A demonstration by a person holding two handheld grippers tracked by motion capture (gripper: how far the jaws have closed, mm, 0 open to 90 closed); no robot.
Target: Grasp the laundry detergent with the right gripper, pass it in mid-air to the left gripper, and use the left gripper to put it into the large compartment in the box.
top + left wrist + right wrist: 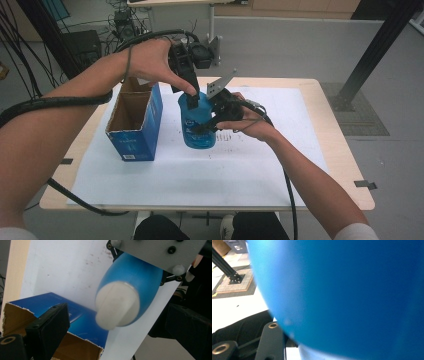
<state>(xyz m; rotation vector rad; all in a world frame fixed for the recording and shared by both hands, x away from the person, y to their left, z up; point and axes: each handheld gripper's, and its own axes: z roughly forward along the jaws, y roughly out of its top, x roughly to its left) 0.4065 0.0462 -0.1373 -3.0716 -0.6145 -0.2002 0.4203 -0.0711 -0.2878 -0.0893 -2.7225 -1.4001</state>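
Blue bottle [199, 122] between both jaws

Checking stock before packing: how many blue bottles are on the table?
1. A blue plastic bottle with a white cap stands mid-table, right of the open blue cardboard box. The box's inside is partly hidden, so more could lie there.

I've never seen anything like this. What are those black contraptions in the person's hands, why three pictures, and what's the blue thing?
No robot: a person holds a handheld two-jaw clamp in each hand. One camera looks down from above; two ride on the clamps.

On the white-covered wooden table stand an open blue cardboard box and a rounded blue plastic bottle with a white cap.

The right gripper presses against the bottle's side, apparently clamping it; its camera sees blue up close. The left gripper hangs at the bottle's top, jaws spread either side of the cap.
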